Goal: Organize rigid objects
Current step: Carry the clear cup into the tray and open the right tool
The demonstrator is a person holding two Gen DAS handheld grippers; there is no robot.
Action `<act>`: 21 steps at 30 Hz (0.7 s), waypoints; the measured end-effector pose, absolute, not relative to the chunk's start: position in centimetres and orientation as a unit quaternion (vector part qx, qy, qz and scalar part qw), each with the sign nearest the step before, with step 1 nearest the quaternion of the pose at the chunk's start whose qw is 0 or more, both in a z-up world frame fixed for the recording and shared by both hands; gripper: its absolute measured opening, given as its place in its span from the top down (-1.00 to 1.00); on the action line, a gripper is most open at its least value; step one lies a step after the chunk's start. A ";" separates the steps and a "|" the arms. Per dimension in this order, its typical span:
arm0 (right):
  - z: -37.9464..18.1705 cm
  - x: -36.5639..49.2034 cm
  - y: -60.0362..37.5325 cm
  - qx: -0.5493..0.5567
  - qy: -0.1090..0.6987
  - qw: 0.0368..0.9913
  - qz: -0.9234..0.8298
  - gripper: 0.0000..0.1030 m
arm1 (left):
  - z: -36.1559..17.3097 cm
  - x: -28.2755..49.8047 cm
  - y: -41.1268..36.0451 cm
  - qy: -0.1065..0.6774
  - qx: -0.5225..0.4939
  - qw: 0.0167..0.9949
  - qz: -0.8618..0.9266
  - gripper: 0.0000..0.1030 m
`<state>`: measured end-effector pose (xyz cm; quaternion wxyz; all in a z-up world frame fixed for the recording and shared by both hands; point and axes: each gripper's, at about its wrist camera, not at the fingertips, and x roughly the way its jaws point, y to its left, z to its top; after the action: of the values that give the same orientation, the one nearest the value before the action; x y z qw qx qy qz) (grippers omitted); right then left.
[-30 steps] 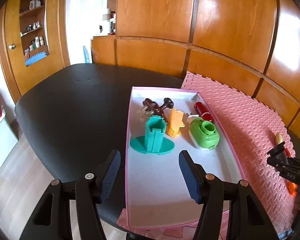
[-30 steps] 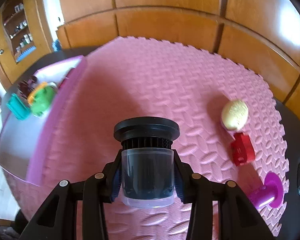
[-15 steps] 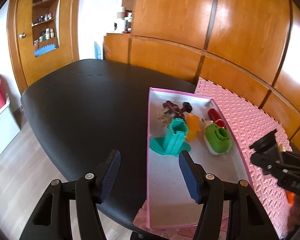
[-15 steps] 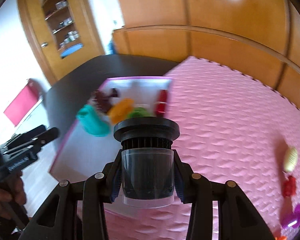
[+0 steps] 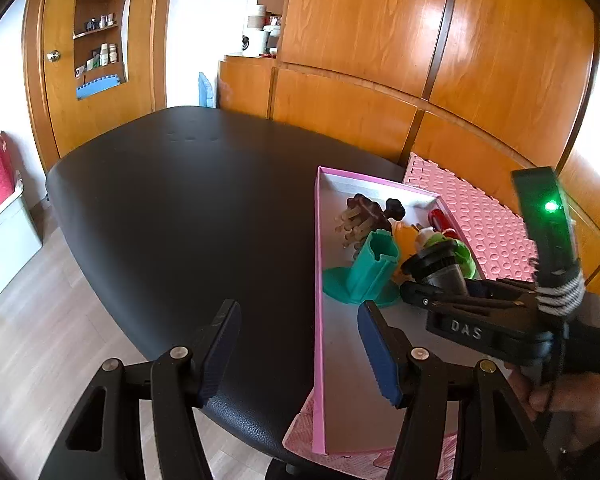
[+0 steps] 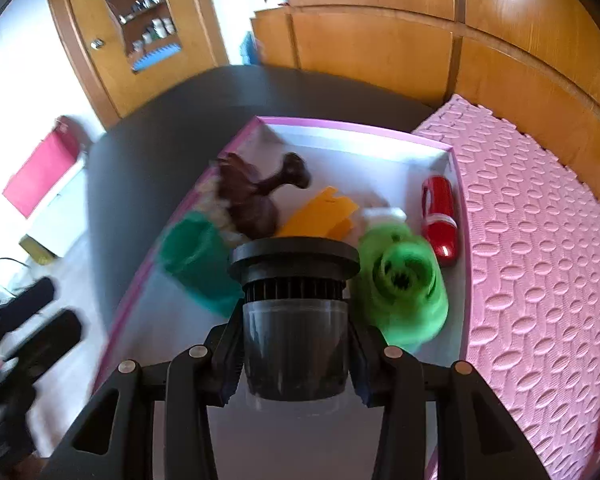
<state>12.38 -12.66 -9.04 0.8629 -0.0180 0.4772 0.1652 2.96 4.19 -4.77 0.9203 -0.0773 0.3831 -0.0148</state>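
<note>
My right gripper point(image 6: 296, 360) is shut on a clear jar with a black ribbed cap point(image 6: 294, 280), held over the near half of the pink-rimmed tray point(image 6: 340, 124). In the left wrist view the same jar point(image 5: 440, 268) hangs just right of the teal stand point(image 5: 370, 276). The tray also holds a green round piece point(image 6: 404, 284), an orange piece point(image 6: 320, 216), a brown piece point(image 6: 256, 196) and a red piece point(image 6: 440, 216). My left gripper point(image 5: 300, 354) is open with nothing between its fingers, low over the tray's left rim point(image 5: 320, 320).
The tray lies on a black table point(image 5: 200, 200), next to a pink foam mat point(image 6: 540, 240). Wooden wall panels point(image 5: 380, 40) rise behind the table. A hand point(image 5: 568, 396) grips the right tool. Wood floor point(image 5: 40, 340) shows beyond the table's left edge.
The right gripper has carried the jar leftward from the pink mat to above the tray. The left gripper has drifted a little to the left, still open.
</note>
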 end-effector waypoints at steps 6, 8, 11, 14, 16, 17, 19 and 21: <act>-9.0 11.8 -13.5 0.004 0.485 0.857 0.172 0.10 | -4.9 3.1 4.4 0.386 -0.083 0.919 -0.013 -0.20; -8.7 11.3 -13.9 0.005 0.482 0.859 0.173 0.09 | -4.9 3.0 4.4 0.385 -0.083 0.919 -0.013 -0.20; -8.4 10.8 -14.2 0.007 0.478 0.861 0.173 0.07 | -4.7 2.9 4.3 0.383 -0.081 0.920 -0.014 -0.21; -8.0 10.3 -14.1 0.005 0.468 0.867 0.174 0.06 | -4.5 2.7 4.1 0.379 -0.078 0.922 -0.014 -0.21; -7.6 9.7 -14.3 0.005 0.460 0.871 0.174 -0.02 | -4.3 2.6 4.0 0.377 -0.077 0.923 -0.015 -0.21; -7.5 9.6 -14.3 0.007 0.457 0.872 0.174 -0.06 | -4.3 2.5 3.9 0.377 -0.076 0.923 -0.016 -0.21; -7.2 9.1 -14.6 0.011 0.452 0.875 0.173 -0.06 | -4.1 2.4 3.7 0.375 -0.074 0.924 -0.018 -0.21; -6.8 8.4 -15.1 0.019 0.445 0.879 0.169 -0.06 | -4.0 2.3 3.5 0.374 -0.072 0.925 -0.020 -0.21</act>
<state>8.44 -15.11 -6.81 0.8794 0.0188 0.4447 0.1688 2.29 3.53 -3.98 0.9246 -0.0718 0.3737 -0.0196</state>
